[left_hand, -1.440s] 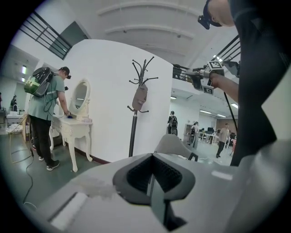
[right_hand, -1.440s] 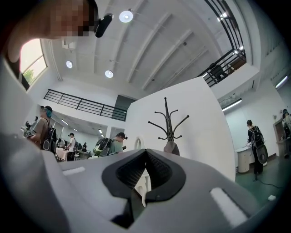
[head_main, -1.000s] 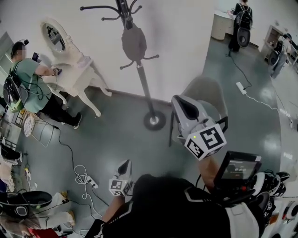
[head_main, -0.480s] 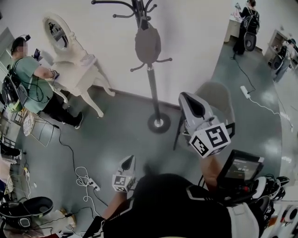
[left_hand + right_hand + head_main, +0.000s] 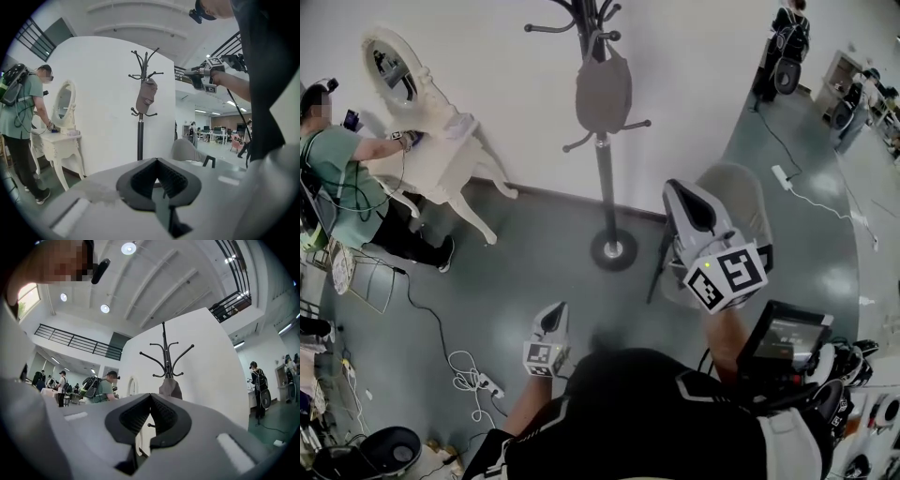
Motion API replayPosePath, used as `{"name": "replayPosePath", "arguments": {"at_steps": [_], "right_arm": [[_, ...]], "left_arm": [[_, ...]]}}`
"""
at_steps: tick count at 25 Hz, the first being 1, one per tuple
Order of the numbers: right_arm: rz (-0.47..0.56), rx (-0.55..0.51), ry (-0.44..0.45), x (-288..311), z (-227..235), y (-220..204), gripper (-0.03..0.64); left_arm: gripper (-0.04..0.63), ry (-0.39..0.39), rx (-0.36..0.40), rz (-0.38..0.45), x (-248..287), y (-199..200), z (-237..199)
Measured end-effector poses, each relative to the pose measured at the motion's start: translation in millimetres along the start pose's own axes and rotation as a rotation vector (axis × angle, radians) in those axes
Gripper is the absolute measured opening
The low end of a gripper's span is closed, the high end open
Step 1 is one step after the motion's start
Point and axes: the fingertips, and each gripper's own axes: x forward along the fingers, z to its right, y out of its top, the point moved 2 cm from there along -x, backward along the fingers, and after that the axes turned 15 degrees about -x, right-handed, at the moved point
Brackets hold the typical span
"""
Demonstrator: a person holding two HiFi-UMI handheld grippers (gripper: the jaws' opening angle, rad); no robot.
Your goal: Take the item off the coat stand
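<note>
Grey item (image 5: pixel 603 89) hangs high on the coat stand (image 5: pixel 607 187) by the far wall, untouched. We hold our 2 grippers well short of it: the left gripper (image 5: pixel 551 321) low and near, the right gripper (image 5: pixel 684 202) raised further out. Both sets of jaws are pressed together on nothing.

Grey bag (image 5: pixel 146 96) hangs on coat stand (image 5: pixel 139 137).

Head view looks steeply down; all 3 (gripper views lower) share the coat stand (image 5: pixel 606 187).
</note>
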Motion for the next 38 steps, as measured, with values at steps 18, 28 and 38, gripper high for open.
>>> {"name": "replayPosePath", "arguments": {"at_steps": [18, 28, 38], "right_arm": [[-0.04, -0.073, -0.123, 52, -17, -8, 0.009], [-0.035, -0.073, -0.108, 79, 1, -14, 0.014], [-0.015, -0.057, -0.041, 121, 25, -25, 0.194]], "left_arm": [[0.046, -0.029, -0.048, -0.036, 32, -5, -91], [0.046, -0.026, -0.045, -0.057, 56, 7, -94], [0.046, 0.017, -0.029, -0.035, 80, 21, -98]]}}
